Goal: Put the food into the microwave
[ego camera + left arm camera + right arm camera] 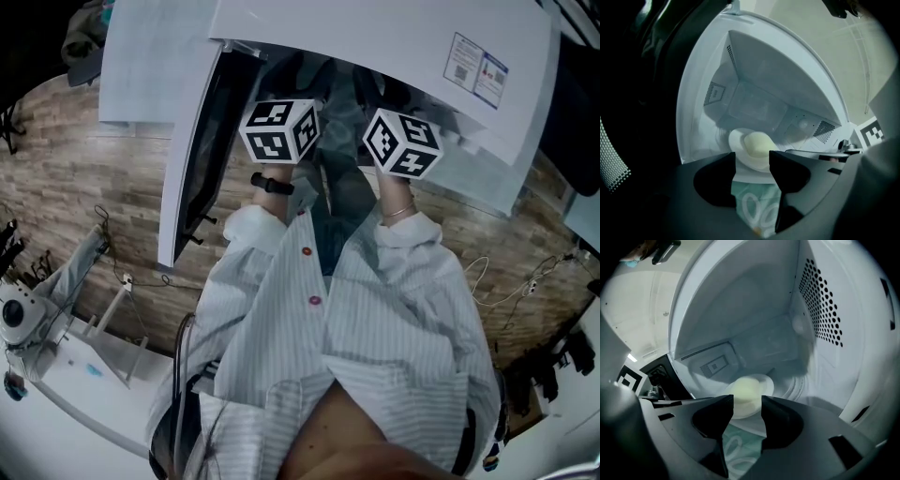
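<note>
The white microwave [394, 47] stands with its door [192, 159] swung open to the left. Inside the cavity a white plate [737, 146] carries a pale yellow lump of food [758, 144]. The plate [767, 382] and food [745, 390] also show in the right gripper view. My left gripper [752, 158] is open at the cavity's mouth, the plate just beyond its tips and nothing between its fingers. Beside it, my right gripper [747, 403] is open too and holds nothing. In the head view only the two marker cubes [279, 131] [401, 141] show above the sleeves.
A pale green patterned surface [752, 208] lies under both grippers' jaws. The cavity's vented side wall [820, 305] is close on the right. A white table [84, 366] with small items stands at the lower left, and cables [525, 281] run over the wooden floor.
</note>
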Motion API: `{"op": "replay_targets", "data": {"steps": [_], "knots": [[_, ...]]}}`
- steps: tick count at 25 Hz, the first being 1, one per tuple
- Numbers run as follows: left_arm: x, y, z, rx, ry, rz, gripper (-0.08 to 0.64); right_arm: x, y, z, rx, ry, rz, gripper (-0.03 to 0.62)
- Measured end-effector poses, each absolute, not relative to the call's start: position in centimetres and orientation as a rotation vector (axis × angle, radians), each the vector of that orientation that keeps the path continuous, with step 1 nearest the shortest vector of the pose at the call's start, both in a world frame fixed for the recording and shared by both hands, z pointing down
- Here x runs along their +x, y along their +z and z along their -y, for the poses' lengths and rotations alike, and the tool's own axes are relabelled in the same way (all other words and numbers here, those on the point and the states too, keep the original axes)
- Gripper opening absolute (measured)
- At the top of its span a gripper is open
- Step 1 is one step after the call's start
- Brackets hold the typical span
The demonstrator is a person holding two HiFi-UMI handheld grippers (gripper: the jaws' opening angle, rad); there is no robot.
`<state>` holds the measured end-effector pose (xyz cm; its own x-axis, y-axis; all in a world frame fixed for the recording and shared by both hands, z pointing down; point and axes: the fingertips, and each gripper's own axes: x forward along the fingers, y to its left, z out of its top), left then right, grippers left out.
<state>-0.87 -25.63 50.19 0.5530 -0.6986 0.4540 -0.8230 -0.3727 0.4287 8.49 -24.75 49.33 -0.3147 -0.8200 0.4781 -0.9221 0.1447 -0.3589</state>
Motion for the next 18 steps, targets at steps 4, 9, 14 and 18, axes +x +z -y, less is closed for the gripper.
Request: {"op": "replay_targets", "data": {"steps": [4, 9, 14, 18], "knots": [[-0.8, 48.7, 25.2, 2.193, 0.245, 1.167, 0.232, 7.9, 48.1, 24.2, 1.674, 0.946, 2.287, 0.184], [-0.4, 45.8, 25.0, 2.263, 0.223, 1.126, 0.23, 6.7, 45.6, 23.5, 1.587, 0.936, 2.391, 0.108], [-0.1, 42.0, 23.1, 2.332, 0.124, 1.064, 0.178, 5.6, 42.0, 22.3, 1.503, 0.871, 2.517, 0.064], [0.5, 38.5, 21.7, 2.425, 0.064, 1.023, 0.108, 5.1, 38.5, 21.7, 1.468, 0.816, 2.615, 0.06]]}}
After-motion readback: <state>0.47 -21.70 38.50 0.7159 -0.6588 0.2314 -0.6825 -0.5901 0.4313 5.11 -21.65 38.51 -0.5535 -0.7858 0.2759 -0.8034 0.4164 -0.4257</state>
